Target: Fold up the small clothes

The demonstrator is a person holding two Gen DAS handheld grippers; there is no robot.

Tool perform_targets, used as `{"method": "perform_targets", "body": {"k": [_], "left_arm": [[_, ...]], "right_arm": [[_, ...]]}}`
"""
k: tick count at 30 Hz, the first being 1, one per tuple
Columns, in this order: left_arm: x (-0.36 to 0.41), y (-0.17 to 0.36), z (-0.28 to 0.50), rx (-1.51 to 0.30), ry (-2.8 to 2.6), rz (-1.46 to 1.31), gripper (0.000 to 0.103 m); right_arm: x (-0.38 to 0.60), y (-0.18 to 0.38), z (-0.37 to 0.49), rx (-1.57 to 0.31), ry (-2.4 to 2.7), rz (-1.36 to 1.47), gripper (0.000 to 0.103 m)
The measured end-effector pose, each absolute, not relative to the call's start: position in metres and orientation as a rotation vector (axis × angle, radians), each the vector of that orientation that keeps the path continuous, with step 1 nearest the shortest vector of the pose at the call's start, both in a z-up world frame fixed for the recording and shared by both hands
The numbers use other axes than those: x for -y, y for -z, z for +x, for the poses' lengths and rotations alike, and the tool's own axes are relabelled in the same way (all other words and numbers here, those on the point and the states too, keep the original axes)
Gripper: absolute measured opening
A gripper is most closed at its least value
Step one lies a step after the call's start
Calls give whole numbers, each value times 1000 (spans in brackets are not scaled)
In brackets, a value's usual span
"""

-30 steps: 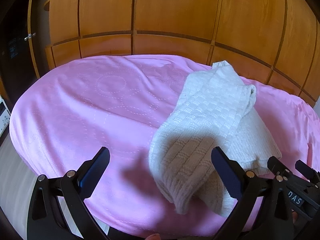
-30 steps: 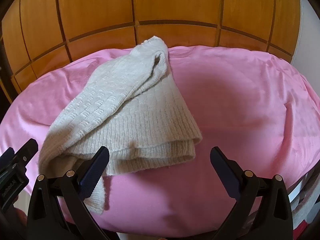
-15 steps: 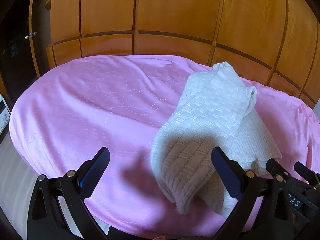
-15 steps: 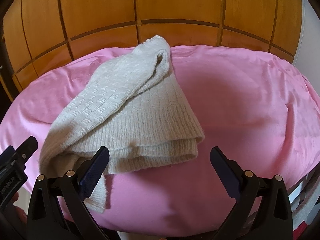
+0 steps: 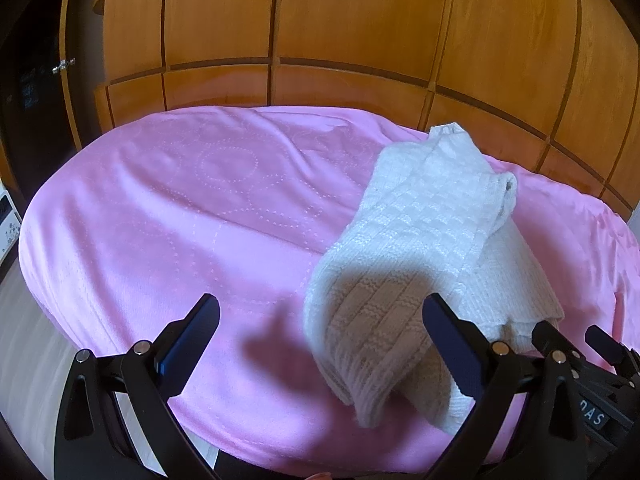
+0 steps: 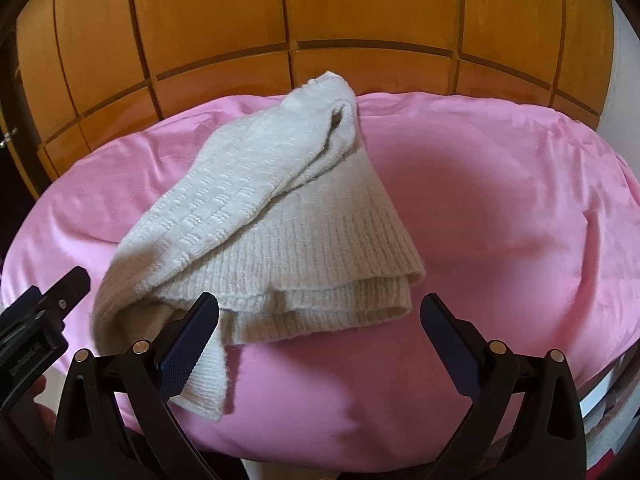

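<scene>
A cream knitted garment [image 5: 420, 248] lies folded on a pink cloth-covered surface [image 5: 180, 220], with one end hanging over the near edge. My left gripper [image 5: 320, 340] is open and empty, just in front of the garment's near left end. In the right wrist view the garment [image 6: 280, 224] lies centre-left, its ribbed hem toward me. My right gripper [image 6: 320, 336] is open and empty, close to the hem. The right gripper also shows at the lower right of the left wrist view [image 5: 576, 356], and the left gripper at the lower left of the right wrist view [image 6: 44, 300].
Wooden panelled cabinet doors [image 5: 320, 32] stand right behind the pink surface. A dark opening [image 5: 28, 80] lies at far left. The pink surface [image 6: 500, 208] has bare room to the right of the garment, and floor shows below its near edge.
Both grippers have drifted slightly; the garment sits a little lower and farther right in the views. Nothing was grasped or let go.
</scene>
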State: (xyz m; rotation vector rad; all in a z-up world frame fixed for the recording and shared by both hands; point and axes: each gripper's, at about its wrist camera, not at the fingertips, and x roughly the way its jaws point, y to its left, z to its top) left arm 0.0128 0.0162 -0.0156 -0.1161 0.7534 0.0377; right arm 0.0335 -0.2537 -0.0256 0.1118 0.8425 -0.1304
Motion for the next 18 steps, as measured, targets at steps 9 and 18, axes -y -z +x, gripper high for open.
{"method": "perform_targets", "body": {"k": [9,18], "left_arm": [[-21,16,16,-750,-63,-120,101],[-57,18,25,-753,-106,-174,101]], "right_arm": [[264,28,33,-846,-27,217,100],[281,19,66,-874,-100,289,100]]}}
